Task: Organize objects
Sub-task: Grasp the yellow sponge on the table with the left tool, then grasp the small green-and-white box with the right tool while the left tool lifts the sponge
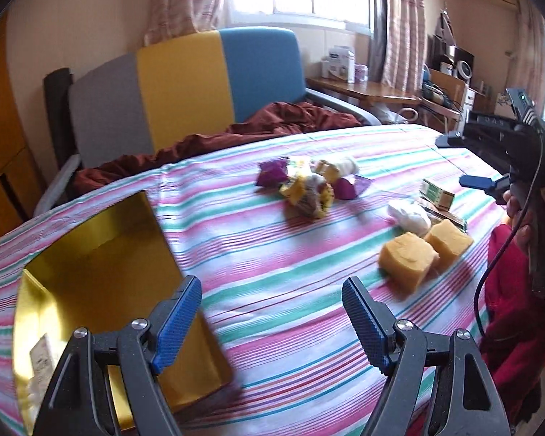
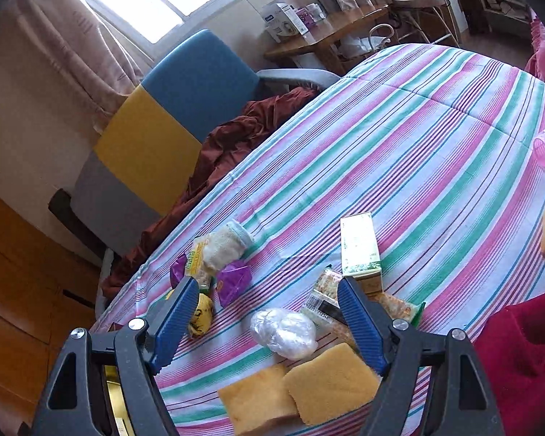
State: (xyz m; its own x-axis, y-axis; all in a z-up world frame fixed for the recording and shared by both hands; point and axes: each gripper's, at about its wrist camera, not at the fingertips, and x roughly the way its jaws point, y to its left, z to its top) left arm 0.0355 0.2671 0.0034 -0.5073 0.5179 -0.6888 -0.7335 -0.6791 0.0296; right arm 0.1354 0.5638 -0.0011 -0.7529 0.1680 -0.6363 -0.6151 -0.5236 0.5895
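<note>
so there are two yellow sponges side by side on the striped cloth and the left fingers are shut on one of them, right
Not quite. The two yellow sponges do sit side by side on the striped cloth, but the left gripper is open and holds nothing; its fingers hover apart above the cloth, short of the sponges. The left wrist view shows it.

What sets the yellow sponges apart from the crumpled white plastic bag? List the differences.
The two yellow sponges are blocky with flat faces; the white plastic bag is a rounded, crumpled lump. The sponges look matte and porous, while the bag is glossy and translucent. The sponges lie nearer the right tool than the bag does. Both rest on the striped cloth, close together, ungrasped.
</note>
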